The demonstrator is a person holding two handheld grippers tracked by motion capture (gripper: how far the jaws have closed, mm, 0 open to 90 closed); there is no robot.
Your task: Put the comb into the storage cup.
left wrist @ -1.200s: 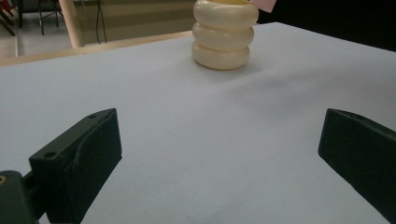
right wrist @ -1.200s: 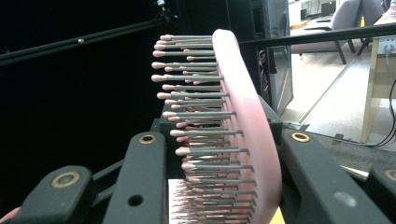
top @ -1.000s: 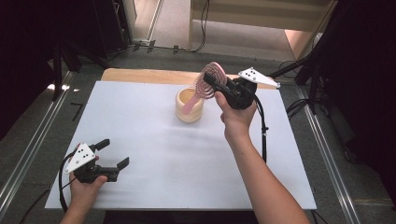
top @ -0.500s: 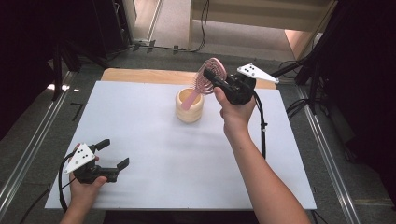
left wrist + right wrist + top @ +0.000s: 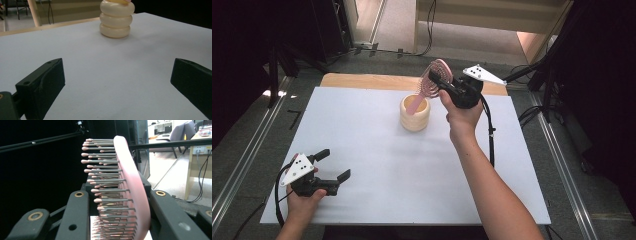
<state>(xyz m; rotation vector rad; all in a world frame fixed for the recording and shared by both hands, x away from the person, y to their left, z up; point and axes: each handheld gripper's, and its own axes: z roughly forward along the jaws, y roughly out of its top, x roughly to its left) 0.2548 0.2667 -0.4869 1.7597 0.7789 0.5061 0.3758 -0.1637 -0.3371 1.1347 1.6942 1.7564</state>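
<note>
Two grippers at work: the right gripper (image 5: pixel 443 86) clamps a light, stiff pink hairbrush (image 5: pixel 435 76) by its head, handle dipping into the cream cup (image 5: pixel 415 116); the left gripper (image 5: pixel 333 165) rests wide open, empty.

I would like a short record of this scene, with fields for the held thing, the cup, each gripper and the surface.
held thing: pink hairbrush, tilted, handle end in the cup
cup: cream ribbed cup, upright, on the far half of the mat
right gripper: shut on the brush head
left gripper: open, nothing between the jaws, low over the near left corner
surface: white mat on a wooden table
</note>
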